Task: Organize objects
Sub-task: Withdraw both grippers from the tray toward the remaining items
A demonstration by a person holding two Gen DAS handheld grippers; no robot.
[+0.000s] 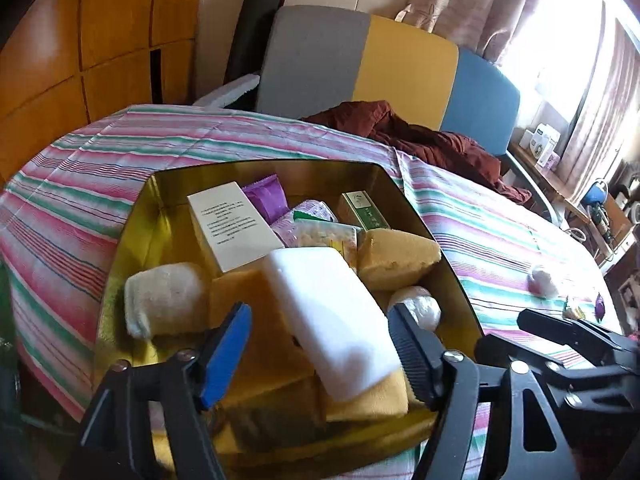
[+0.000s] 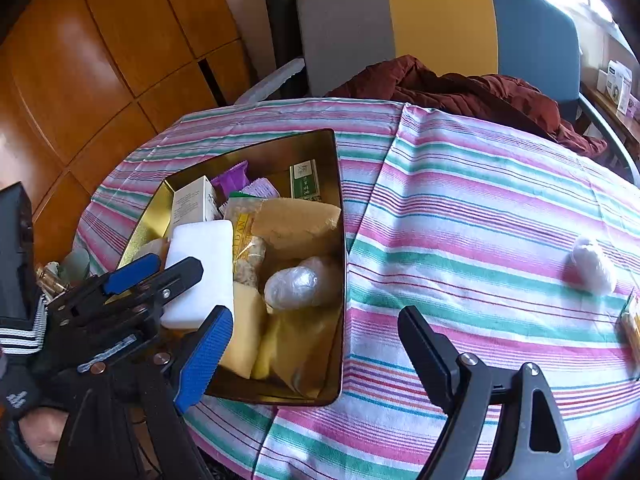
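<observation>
nearest the left wrist camera, the left gripper [image 1: 320,344] hangs over the near end of the gold tin [image 1: 132,240], its fingers [image 1: 226,354] spread either side of the white foam block [image 1: 332,320]. the blue pad stands clear of the block; the black one is just beside its edge, and i cannot tell if it touches, so the block looks released, lying on top of the pile. the right gripper [image 2: 316,356] hovers over the striped cloth on the desk [image 2: 480,220] just right of the tin, its fingers wide and empty.

the sorting looks well along. the tin is nearly full: yellow sponges [image 1: 396,258] under and beyond the white block, a rolled white cloth [image 1: 164,300] at the left, a plastic-wrapped ball [image 2: 296,284] at the right wall, then a white carton [image 1: 232,224], a purple sachet [image 1: 266,196], blister packs and a green box [image 1: 364,210] toward the far end.

what seems left lies farther out on the desk: a second wrapped ball [image 2: 594,266] well apart from the tin, and a few small packets [image 1: 574,310] at the edge, too small to name.
</observation>
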